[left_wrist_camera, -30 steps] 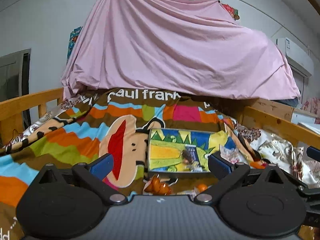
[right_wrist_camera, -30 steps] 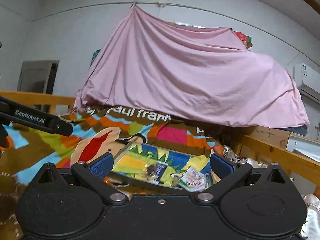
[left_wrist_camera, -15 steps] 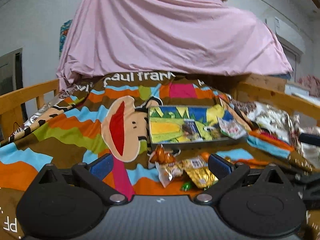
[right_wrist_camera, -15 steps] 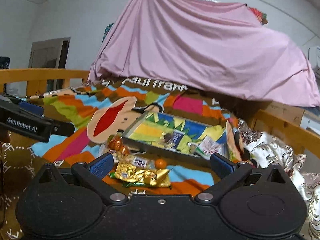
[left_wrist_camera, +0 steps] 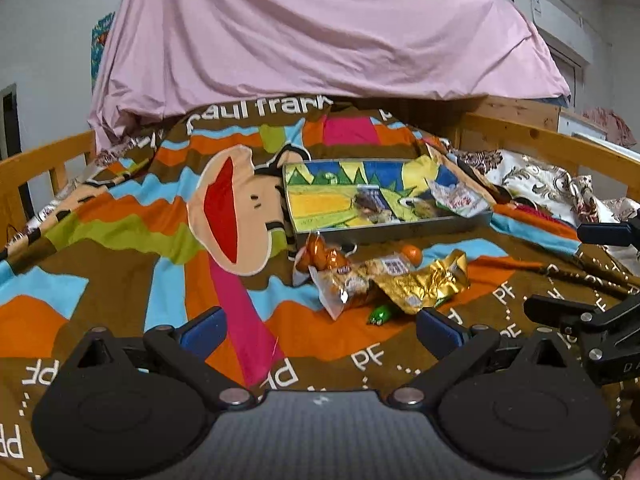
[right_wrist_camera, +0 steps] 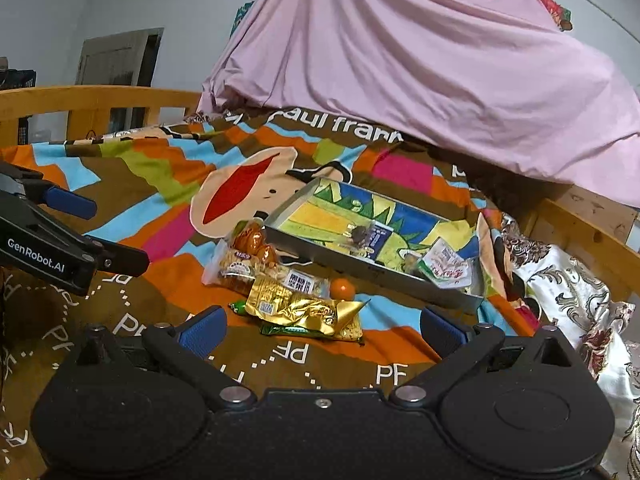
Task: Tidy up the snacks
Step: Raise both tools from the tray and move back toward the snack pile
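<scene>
A pile of loose snacks lies on the colourful blanket: a gold foil pack (left_wrist_camera: pixel 424 284) (right_wrist_camera: pixel 304 312), a clear bag of orange buns (left_wrist_camera: pixel 340 280) (right_wrist_camera: pixel 244 256), a small orange ball (left_wrist_camera: pixel 412 255) (right_wrist_camera: pixel 342 288) and a green candy (left_wrist_camera: pixel 380 315). Behind them stands a shallow metal tray (left_wrist_camera: pixel 400 229) (right_wrist_camera: pixel 360 268) with a bright printed bottom, holding a few small packets. My left gripper (left_wrist_camera: pixel 320 330) is open and empty, just short of the pile. My right gripper (right_wrist_camera: pixel 322 330) is open and empty, also just in front of the pile.
The blanket (left_wrist_camera: pixel 120 264) covers a bed with wooden rails (left_wrist_camera: pixel 540 148) (right_wrist_camera: pixel 92 98) on both sides. A pink sheet (left_wrist_camera: pixel 320 32) drapes a large heap at the back. A floral cloth (right_wrist_camera: pixel 560 280) lies to the right.
Both grippers have tilted down and pulled back, so the loose snacks in front of the tray have come into full view. Both stay open and empty.
</scene>
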`<state>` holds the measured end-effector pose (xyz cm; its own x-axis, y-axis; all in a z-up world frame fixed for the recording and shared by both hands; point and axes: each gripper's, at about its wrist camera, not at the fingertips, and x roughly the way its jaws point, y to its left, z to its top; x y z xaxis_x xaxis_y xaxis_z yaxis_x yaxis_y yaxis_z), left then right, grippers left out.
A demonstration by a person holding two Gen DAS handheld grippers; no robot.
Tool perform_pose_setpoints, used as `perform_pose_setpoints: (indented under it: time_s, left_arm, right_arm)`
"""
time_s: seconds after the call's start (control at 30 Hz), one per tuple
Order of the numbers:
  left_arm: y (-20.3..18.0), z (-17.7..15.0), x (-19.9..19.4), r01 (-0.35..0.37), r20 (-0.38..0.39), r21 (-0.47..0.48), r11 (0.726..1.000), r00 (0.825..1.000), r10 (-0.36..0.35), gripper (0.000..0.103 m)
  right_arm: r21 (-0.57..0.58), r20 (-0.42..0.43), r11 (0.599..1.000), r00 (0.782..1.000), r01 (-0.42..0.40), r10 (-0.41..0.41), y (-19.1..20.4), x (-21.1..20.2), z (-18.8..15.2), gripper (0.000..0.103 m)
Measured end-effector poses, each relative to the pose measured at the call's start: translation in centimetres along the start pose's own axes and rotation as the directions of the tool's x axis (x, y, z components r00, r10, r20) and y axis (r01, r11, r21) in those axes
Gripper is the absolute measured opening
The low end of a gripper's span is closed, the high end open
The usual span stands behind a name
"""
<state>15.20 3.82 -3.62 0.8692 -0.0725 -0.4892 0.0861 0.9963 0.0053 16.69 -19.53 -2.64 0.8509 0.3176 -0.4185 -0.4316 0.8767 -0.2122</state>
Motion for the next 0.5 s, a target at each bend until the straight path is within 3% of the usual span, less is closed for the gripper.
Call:
perform_pose_setpoints:
  time_s: [0.17,0.5]
  left_arm:
    - [0.6,-0.4,1.1,0.055,-0.045,0.007,0.998,0.997,-0.054,0.103]
    - [1.2,0.4,3.6,0.139,-0.083,0.083,0.987,0.988,-0.132,0.103]
  right_arm:
    - [-0.013,-0.03,1.0,0.999,-0.025,0.024,-0.3,0.9,-0.1,0.102]
    - [-0.121,-0.067,0.979,0.985,-0.167,0.16,-1.4,4.8,0.3,0.102]
